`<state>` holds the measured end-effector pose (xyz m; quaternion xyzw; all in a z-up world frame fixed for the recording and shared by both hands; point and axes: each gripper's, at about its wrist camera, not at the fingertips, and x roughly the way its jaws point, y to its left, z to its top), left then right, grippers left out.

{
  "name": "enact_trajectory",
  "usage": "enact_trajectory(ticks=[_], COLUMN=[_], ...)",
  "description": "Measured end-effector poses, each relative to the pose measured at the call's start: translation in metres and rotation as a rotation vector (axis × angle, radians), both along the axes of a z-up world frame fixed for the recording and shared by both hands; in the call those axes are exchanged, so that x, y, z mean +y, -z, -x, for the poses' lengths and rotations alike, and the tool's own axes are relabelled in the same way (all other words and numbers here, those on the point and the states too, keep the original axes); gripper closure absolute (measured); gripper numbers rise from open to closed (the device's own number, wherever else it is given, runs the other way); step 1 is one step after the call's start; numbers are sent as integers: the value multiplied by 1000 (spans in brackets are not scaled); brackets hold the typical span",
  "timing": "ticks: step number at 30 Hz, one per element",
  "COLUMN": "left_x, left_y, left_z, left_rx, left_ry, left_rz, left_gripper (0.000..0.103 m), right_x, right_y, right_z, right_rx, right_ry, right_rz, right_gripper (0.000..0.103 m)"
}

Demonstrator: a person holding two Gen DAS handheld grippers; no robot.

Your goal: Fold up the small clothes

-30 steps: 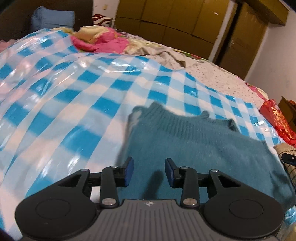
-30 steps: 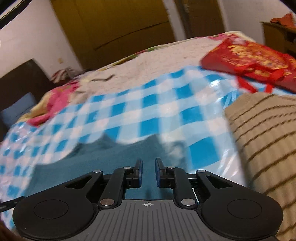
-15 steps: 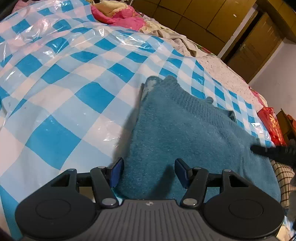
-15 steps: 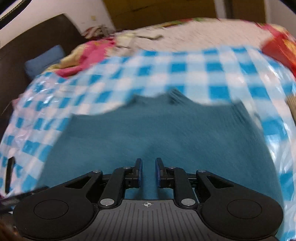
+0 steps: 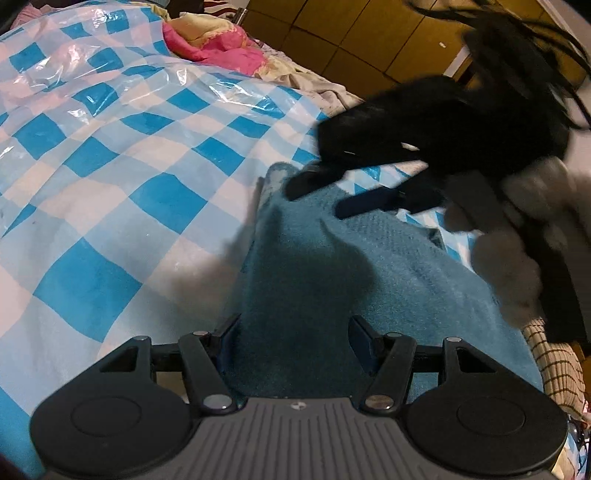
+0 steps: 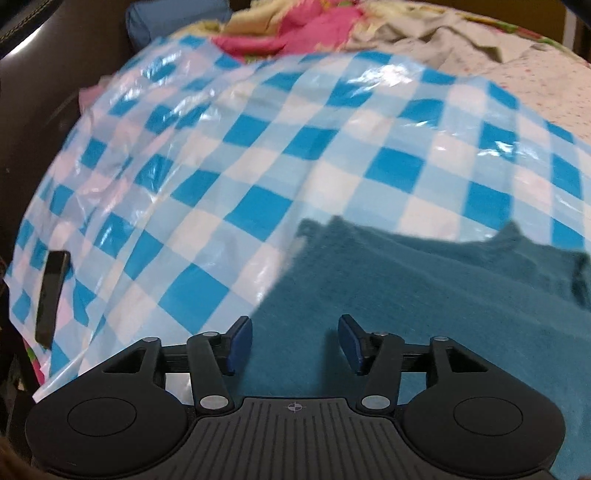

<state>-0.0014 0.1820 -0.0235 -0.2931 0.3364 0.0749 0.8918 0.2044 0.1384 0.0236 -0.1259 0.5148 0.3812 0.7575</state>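
Observation:
A teal knit sweater (image 5: 314, 288) lies folded on a blue-and-white checked plastic sheet (image 5: 122, 177). My left gripper (image 5: 293, 339) is open, with its jaws on either side of the sweater's near left edge. The sweater also shows in the right wrist view (image 6: 424, 288). My right gripper (image 6: 293, 341) is open just above the sweater's left part. It appears in the left wrist view (image 5: 343, 199) as a blurred black shape over the sweater's far edge, held by a hand in a fluffy grey sleeve (image 5: 517, 266).
A black phone (image 6: 51, 291) lies at the sheet's left edge. Pink and yellow bedding (image 5: 218, 44) is piled at the far side. A beige striped garment (image 5: 557, 369) lies at the right. Wooden wardrobes (image 5: 369, 33) stand behind the bed.
My right gripper opened and swung left over the sweater, coming into the left wrist view. My left gripper opened wider and moved in onto the sweater's near edge.

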Motion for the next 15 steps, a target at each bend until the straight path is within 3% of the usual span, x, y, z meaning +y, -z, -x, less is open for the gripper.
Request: enact_trajectory(ticks=[6,9,15], left_x=[1,-1,1], left_y=[0,-1,0], left_z=[1,1,0], left_rx=[-23,-30,-32], left_ry=[14,19,15], left_rz=[2,-10,5], left_gripper=[33,34,34], right_x=[40,51,53], right_y=[17,24,30], right_z=[4,11,23], right_rx=[-31,-67,-143], right_ry=[-21,-42,-74], right_rz=[154,185,200], right_gripper=[41,30,29])
